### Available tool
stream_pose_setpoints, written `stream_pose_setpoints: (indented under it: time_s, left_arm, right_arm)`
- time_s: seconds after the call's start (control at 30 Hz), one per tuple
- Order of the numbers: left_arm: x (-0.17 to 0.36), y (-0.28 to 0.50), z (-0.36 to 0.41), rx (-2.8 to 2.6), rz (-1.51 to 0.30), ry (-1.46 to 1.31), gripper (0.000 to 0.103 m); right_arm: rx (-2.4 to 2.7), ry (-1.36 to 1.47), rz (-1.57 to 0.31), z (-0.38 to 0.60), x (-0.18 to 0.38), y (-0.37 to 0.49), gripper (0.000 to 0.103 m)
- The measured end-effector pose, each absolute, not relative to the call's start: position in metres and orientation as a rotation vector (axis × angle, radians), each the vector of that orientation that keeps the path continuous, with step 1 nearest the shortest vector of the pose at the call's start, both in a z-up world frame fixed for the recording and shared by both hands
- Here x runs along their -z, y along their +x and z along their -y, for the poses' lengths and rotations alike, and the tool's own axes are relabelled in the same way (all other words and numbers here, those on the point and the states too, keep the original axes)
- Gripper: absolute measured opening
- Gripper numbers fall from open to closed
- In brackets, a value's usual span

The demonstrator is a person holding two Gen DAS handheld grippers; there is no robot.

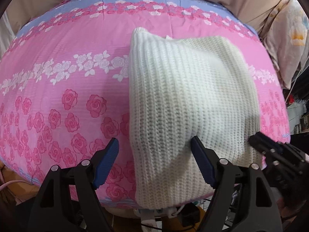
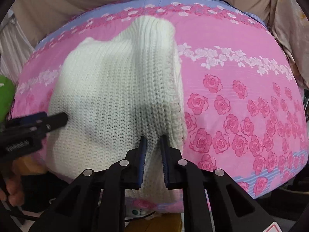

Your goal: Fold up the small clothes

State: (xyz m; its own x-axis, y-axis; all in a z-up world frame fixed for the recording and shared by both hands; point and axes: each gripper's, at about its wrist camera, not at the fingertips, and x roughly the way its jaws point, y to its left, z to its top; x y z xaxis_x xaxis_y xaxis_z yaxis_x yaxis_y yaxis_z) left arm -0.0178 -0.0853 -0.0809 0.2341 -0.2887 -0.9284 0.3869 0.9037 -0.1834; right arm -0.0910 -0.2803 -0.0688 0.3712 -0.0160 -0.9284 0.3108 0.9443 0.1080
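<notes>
Progress: white knit garment [image 1: 185,96] already doubled, at 1 o'clock on rose bedspread [image 1: 58,77] | right gripper [image 2: 153,141] clamped on near edge | left gripper [image 1: 154,145] wide open, empty | final fold judged left.

- The white knit garment [image 1: 183,96] covers the pink rose-print sheet [image 1: 67,81] beneath it, and the layers folded under its top surface stay hidden in both views.
- On the left wrist view, the right gripper [image 1: 255,141] enters at the garment's near right corner; its tips are dark and blurred, so their spacing is unreadable there.
- On the right wrist view, the left gripper [image 2: 63,118] shows only one dark tip against the garment's left side; its body runs off the picture's edge.
- Just left of the garment, a green object [image 2: 5,96] is cut off and unidentifiable.
- Below the garment's near edge, clutter under the sheet is too dim to identify.
</notes>
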Motion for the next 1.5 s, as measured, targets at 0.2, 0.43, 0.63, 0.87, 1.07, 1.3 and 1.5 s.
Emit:
stream_pose_setpoints:
  time_s: [0.2, 0.43, 0.63, 0.87, 1.07, 1.3, 1.5]
  left_arm:
    - [0.081, -0.024, 0.096, 0.505, -1.265, 0.019, 0.084]
    - [0.122, 0.007, 0.099, 0.425, -1.345, -0.074, 0.091]
    - [0.123, 0.016, 0.105, 0.413, -1.359, -0.121, 0.094]
    - [0.128, 0.025, 0.102, 0.419, -1.371, -0.167, 0.095]
    - [0.142, 0.028, 0.094, 0.469, -1.42, -0.281, 0.091]
    - [0.103, 0.02, 0.116, 0.566, -1.414, -0.205, 0.049]
    - [0.044, 0.003, 0.141, 0.727, -1.347, -0.203, 0.045]
  right_arm:
    - [0.262, 0.377, -1.11, 0.301, 0.045, -0.112, 0.056]
    - [0.198, 0.586, -1.191, 0.305, 0.101, -0.101, 0.061]
    - [0.149, 0.61, -1.185, 0.303, 0.112, -0.081, 0.077]
    - [0.144, 0.709, -1.159, 0.317, 0.118, -0.073, 0.089]
    - [0.136, 0.745, -1.149, 0.321, 0.122, -0.071, 0.085]
    - [0.129, 0.826, -1.111, 0.321, 0.109, -0.074, 0.038]
    - [0.156, 0.803, -0.99, 0.325, 0.052, -0.099, 0.035]
